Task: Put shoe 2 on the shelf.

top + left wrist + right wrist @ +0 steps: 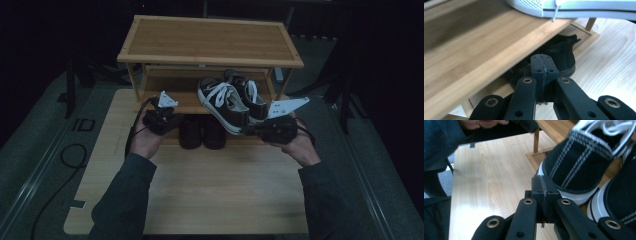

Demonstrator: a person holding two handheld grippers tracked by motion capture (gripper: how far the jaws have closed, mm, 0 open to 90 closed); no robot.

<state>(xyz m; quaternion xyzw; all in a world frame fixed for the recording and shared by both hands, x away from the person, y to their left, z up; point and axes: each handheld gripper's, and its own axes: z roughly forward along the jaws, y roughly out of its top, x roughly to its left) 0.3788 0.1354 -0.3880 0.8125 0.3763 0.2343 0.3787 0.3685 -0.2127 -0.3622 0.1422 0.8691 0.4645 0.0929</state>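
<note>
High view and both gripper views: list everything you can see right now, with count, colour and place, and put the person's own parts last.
Shoe rack: one, light wood, at the far side of the table.
Table: one, pale wood, under the rack.
Sneakers: two, black with white soles and laces, on the rack's middle shelf, heels jutting over its front edge.
Dark shoes: two, black, on the rack's bottom level under the shelf.
Cable: one, black, on the grey floor left of the table.
Left gripper: one, black, jaws shut and empty, in front of the shelf's left part.
Right gripper: one, black, jaws shut, by the sneakers' heels.
Sleeves: two, dark grey-green, coming in from the bottom.
</note>
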